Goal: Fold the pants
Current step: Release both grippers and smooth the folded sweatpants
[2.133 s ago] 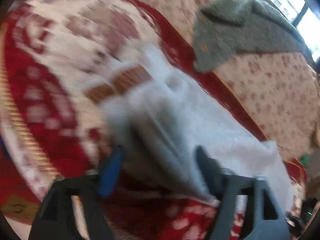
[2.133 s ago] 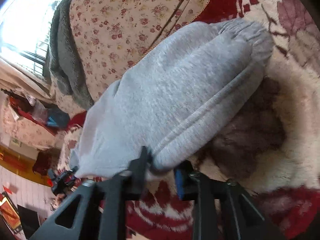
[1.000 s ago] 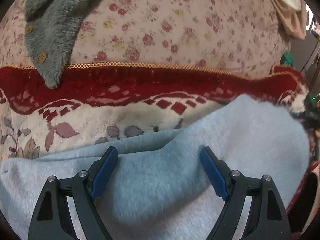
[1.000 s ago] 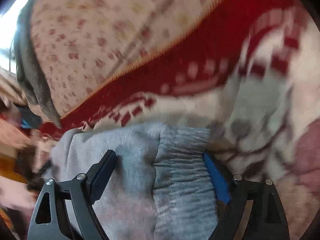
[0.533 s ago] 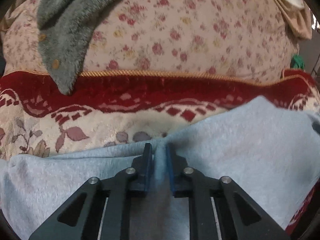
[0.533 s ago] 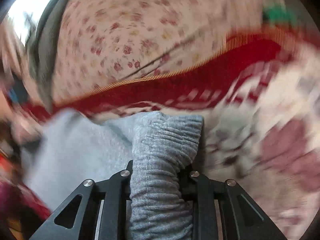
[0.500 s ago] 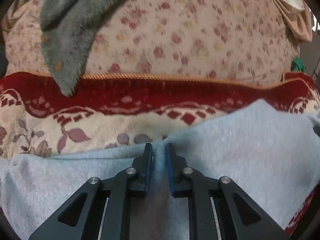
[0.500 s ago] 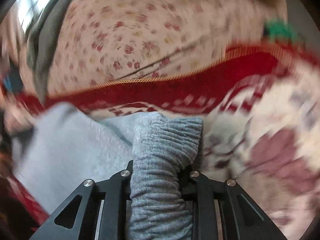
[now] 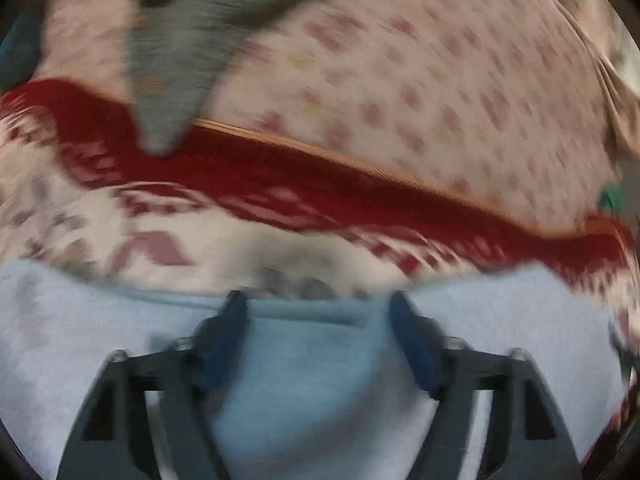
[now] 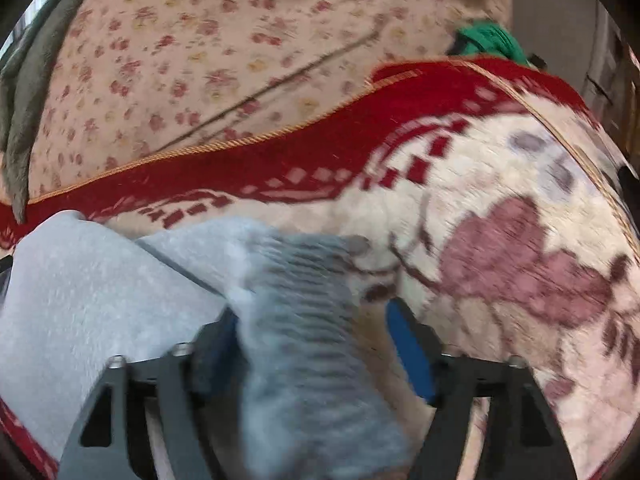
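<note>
Left wrist: left gripper spread wide over grey pants.

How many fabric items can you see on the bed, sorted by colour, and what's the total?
Light grey: 1, the sweatpants between both open tongs.
Dark grey: 1, a fuzzy garment lying on the floral cover.
Red and cream: 1, the patterned blanket under the pants.
Pink floral: 1, the cover behind it.
Green: 1, a small bunched cloth at the far edge.
Total: 5.
</note>
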`<state>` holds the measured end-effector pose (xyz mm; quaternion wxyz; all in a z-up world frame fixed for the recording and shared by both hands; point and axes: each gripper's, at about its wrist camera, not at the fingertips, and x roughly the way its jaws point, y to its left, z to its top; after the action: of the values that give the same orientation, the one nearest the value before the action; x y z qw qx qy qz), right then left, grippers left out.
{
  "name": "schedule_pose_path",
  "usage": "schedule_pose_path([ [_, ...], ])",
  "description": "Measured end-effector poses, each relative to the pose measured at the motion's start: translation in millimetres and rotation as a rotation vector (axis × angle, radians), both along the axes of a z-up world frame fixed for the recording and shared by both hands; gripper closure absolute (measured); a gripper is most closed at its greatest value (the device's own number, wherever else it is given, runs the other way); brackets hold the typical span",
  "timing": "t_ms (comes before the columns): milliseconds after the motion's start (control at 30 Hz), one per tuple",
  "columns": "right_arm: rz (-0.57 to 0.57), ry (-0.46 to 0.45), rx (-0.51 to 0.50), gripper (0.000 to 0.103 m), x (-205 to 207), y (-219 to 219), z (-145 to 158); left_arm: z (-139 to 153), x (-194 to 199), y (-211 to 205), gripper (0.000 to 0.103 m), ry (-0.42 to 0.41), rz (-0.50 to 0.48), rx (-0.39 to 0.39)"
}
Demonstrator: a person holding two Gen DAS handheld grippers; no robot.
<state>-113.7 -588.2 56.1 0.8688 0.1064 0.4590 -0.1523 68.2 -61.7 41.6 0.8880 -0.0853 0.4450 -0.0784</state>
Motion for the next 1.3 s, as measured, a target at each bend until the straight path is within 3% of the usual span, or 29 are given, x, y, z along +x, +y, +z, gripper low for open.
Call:
schedule_pose_path([
  [67,-0.001,-0.018,0.026,0.024,-13,-1,11,7,-4,26,0.029,0.001,0.062,-0.042],
  [233,0.083,-0.102,0.003,0.023,-22,34,46,19,-26,65,0.029,-0.005,0.122,-0.025],
  [367,0.237,-0.166,0.136,0.02,-6,87,59,20,-42,77,0.029,-0.005,0.118,0.043],
  [500,0.417,-0.112,0.284,0.02,30,164,45,4,-40,82,0.029,0.044,0.134,0.131],
  [567,0.497,-0.077,0.295,0.02,45,203,39,-9,-39,88,0.029,0.06,0.166,0.202],
  [667,0.609,-0.039,0.288,0.02,62,261,32,-16,-41,104,0.028,0.044,0.194,0.171],
  [767,0.698,-0.017,0.29,0.02,75,309,29,-12,-42,114,0.029,0.02,0.226,0.216],
  [867,0.75,-0.017,0.295,0.02,80,338,27,-11,-48,123,0.037,0.006,0.222,0.184],
  [1000,0.812,-0.003,0.291,0.02,89,372,24,6,-70,130,0.038,-0.042,0.233,0.164],
  [1200,0.968,0.007,0.229,0.018,108,430,33,35,-126,173,0.026,-0.07,0.395,-0.034],
  [1300,1.049,0.008,0.209,0.016,125,464,37,36,-159,189,0.007,-0.081,0.545,-0.051],
])
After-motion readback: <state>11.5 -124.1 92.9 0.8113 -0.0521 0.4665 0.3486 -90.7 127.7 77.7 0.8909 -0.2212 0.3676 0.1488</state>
